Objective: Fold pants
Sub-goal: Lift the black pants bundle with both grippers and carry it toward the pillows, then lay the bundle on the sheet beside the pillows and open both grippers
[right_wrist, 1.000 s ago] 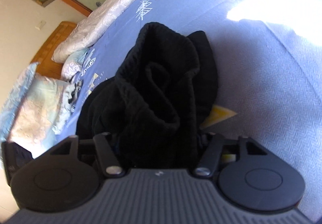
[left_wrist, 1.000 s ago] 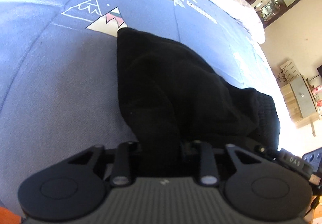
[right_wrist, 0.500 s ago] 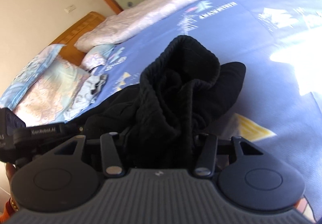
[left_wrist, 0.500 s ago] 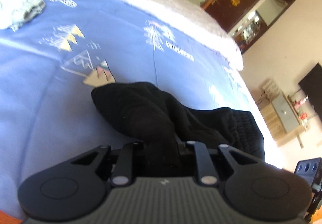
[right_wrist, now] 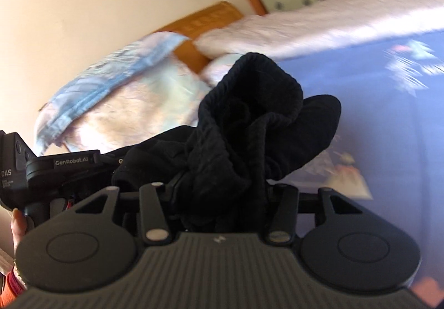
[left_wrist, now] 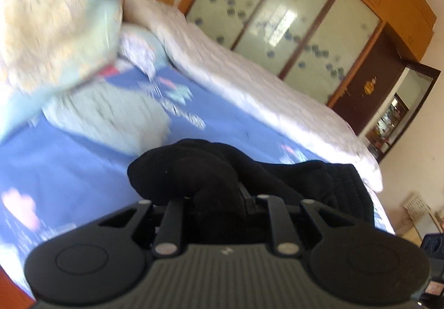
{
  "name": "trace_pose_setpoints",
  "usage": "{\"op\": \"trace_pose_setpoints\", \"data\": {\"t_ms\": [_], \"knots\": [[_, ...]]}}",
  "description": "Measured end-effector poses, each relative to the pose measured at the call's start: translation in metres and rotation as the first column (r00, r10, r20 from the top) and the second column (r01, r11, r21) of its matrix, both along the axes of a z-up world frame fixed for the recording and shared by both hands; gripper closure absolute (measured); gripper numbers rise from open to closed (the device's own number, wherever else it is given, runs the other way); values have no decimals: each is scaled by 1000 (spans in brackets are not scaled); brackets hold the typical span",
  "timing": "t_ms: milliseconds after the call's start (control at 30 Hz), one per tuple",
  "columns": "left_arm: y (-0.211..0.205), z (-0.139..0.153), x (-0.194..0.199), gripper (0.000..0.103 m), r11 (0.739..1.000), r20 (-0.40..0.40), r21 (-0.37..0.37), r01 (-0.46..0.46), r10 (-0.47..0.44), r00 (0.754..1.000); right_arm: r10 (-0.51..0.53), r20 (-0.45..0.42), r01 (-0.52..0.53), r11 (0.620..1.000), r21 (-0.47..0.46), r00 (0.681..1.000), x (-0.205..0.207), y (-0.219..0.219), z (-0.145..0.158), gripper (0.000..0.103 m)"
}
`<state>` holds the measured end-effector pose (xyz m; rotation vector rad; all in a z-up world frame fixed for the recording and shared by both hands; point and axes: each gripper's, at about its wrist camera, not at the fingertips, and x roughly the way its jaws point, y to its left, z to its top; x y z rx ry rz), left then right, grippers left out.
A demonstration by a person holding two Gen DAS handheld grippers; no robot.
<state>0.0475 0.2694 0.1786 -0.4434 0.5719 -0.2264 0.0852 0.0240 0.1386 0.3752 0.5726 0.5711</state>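
Observation:
The black pants [left_wrist: 194, 170] hang bunched from both grippers, lifted above the blue patterned bed sheet [left_wrist: 69, 170]. My left gripper [left_wrist: 219, 200] is shut on one part of the pants; its fingertips are buried in the cloth. My right gripper [right_wrist: 219, 198] is shut on the ribbed waistband end of the pants [right_wrist: 249, 120], which stands up in a crumpled loop. The left gripper's body [right_wrist: 50, 167] shows at the left of the right wrist view, close beside the right one.
Pillows [left_wrist: 55, 31] and a folded light cloth [left_wrist: 111, 114] lie at the head of the bed. A white quilt [left_wrist: 249, 73] runs along the far side. A wardrobe with glass doors [left_wrist: 277, 17] and a wooden headboard [right_wrist: 202, 23] stand behind.
Both grippers have lifted and tilted up with the pants, which left the sheet and bunched together. The views now swing towards the pillows and wardrobe, with motion blur.

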Motion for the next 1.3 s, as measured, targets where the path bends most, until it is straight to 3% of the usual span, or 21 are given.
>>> {"op": "trace_pose_setpoints", "data": {"t_ms": [100, 200, 300, 367, 433, 467, 500, 533, 567, 600, 633, 733, 800, 900, 1100, 1300], "knots": [[17, 9, 8, 87, 999, 38, 21, -29, 29, 999, 17, 10, -17, 1000, 4, 1000, 30, 19, 5, 52], [38, 10, 14, 87, 996, 65, -4, -89, 89, 994, 43, 6, -43, 999, 17, 999, 63, 33, 7, 51], [61, -4, 22, 87, 985, 65, -12, -173, 173, 983, 96, -18, -95, 995, 32, 995, 93, 50, -4, 51], [77, -24, 23, 87, 968, 27, -5, -249, 249, 968, 128, -91, -125, 991, 39, 987, 112, 68, -24, 49], [91, -55, 24, 83, 937, -15, 49, -346, 347, 938, 135, -174, -143, 989, -35, 975, 131, 99, -62, 41], [95, -76, 28, 72, 908, -36, 112, -403, 409, 912, 126, -207, -155, 979, -129, 970, 137, 115, -83, 38], [100, -101, 37, 66, 883, -111, 190, -428, 453, 885, 112, -233, -165, 961, -222, 966, 142, 128, -100, 37], [107, -127, 47, 70, 869, -243, 251, -425, 482, 842, 73, -258, -162, 924, -346, 963, 144, 140, -121, 37], [116, -146, 46, 69, 870, -334, 251, -424, 489, 806, 49, -240, -142, 910, -389, 970, 143, 139, -127, 33], [121, -149, 31, 69, 876, -297, 191, -443, 482, 824, 40, -205, -111, 930, -352, 978, 136, 127, -124, 24], [122, -144, 16, 69, 870, -257, 171, -462, 492, 832, 31, -194, -92, 946, -311, 980, 130, 116, -118, 22], [112, -124, -20, 68, 841, -191, 232, -490, 533, 824, 41, -155, -84, 955, -283, 987, 98, 88, -96, 22], [104, -110, -41, 66, 843, -176, 218, -492, 529, 830, 56, -125, -92, 948, -305, 991, 76, 78, -85, 22], [80, -97, -65, 61, 860, -182, 236, -452, 496, 849, 90, -125, -125, 944, -306, 988, 34, 64, -80, 23], [12, -95, -93, 50, 869, -237, 369, -329, 430, 871, 98, -173, -152, 930, -335, 980, -22, 55, -74, 29], [-33, -89, -106, 30, 875, -281, 396, -277, 403, 871, 97, -139, -140, 929, -341, 985, -59, 40, -60, 30]]}}
